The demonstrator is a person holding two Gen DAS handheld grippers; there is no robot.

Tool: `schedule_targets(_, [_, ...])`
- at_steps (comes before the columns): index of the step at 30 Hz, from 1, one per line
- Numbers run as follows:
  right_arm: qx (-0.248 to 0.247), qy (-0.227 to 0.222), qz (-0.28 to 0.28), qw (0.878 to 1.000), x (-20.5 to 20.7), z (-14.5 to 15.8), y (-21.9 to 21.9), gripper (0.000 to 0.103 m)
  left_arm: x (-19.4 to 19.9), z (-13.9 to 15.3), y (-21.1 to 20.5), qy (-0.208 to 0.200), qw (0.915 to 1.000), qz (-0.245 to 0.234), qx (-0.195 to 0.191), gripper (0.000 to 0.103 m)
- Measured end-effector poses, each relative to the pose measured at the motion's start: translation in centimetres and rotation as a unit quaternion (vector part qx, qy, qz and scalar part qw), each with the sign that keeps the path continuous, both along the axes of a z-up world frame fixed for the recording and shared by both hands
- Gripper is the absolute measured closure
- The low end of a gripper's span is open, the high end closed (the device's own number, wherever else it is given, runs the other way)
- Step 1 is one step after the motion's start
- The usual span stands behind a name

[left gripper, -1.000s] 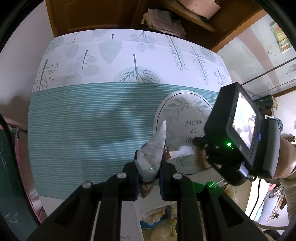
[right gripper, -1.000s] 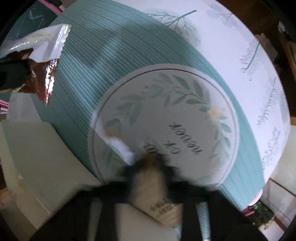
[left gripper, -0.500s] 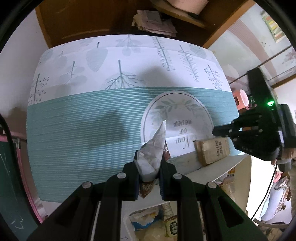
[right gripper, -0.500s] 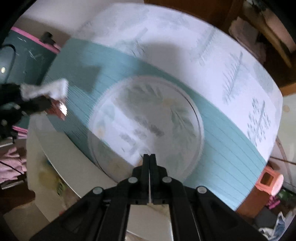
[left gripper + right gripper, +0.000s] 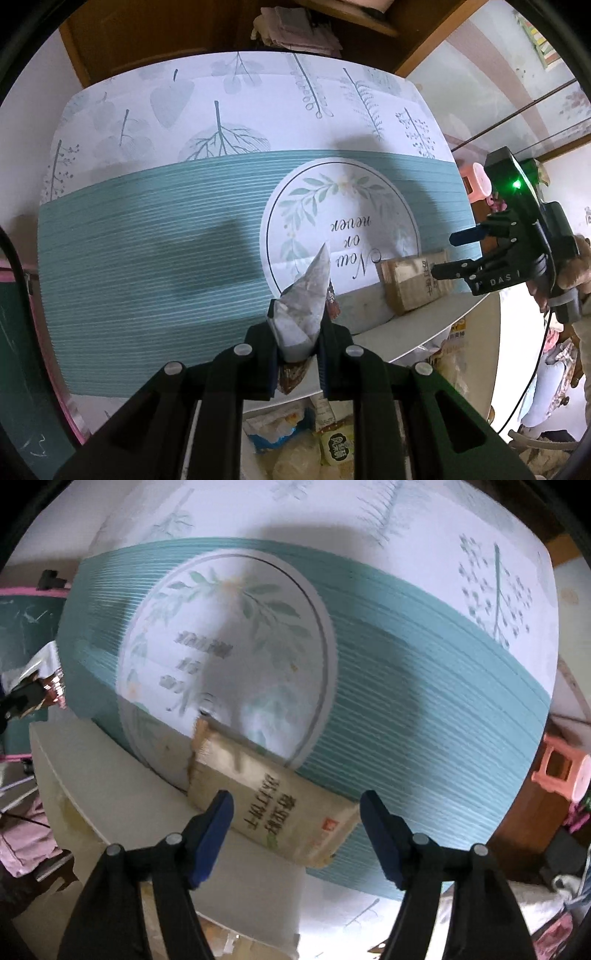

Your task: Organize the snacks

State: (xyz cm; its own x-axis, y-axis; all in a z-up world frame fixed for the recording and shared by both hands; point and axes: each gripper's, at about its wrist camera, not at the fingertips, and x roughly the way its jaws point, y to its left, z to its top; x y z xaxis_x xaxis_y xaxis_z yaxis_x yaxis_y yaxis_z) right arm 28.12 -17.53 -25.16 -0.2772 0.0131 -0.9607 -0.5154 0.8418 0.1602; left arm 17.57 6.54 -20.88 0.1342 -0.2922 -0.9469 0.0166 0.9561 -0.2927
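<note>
My left gripper (image 5: 297,341) is shut on a white and brown snack wrapper (image 5: 304,306) and holds it above the near edge of the table (image 5: 147,240). A tan paper snack packet (image 5: 269,805) with dark print lies at the table's near edge, on the rim of the round leaf emblem (image 5: 229,627). It also shows in the left wrist view (image 5: 413,282). My right gripper (image 5: 295,808) is open, its blue pads on either side of the packet's near end. It shows at the right of the left wrist view (image 5: 452,254).
The table has a teal striped and white leaf-print cloth. Below its near edge sits a bin of bagged snacks (image 5: 314,439). A wooden cabinet (image 5: 184,33) stands behind the table. A pink stool (image 5: 565,771) stands at the right.
My right gripper has set the tan packet down at the table's near edge, closed empty, then opened wide around its end. My left gripper still holds the wrapper.
</note>
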Motion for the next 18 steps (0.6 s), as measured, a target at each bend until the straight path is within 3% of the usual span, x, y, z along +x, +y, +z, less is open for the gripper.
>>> schedule_targets(5, [0.014,-0.016,0.006,1.0,-0.5,0.2,1.4,0.032,0.1,-0.2,-0.5,0.004,1.0,-0.002,-0.001,0.089])
schedule_targets(6, [0.011,-0.023,0.013,1.0,-2.2,0.6,1.9,0.032,0.1,-0.2,-0.6,0.004,1.0,-0.003,0.0,0.089])
schedule_targets(11, [-0.034,-0.069,0.056,0.995,-3.1,0.1,5.3,0.029,0.1,0.0,-0.5,0.003,1.0,0.002,0.001,0.089])
schedule_targets(18, [-0.05,-0.072,0.054,0.995,-3.2,-1.3,6.9,0.029,-0.1,-0.3,0.0,0.008,0.9999,0.012,0.002,0.088])
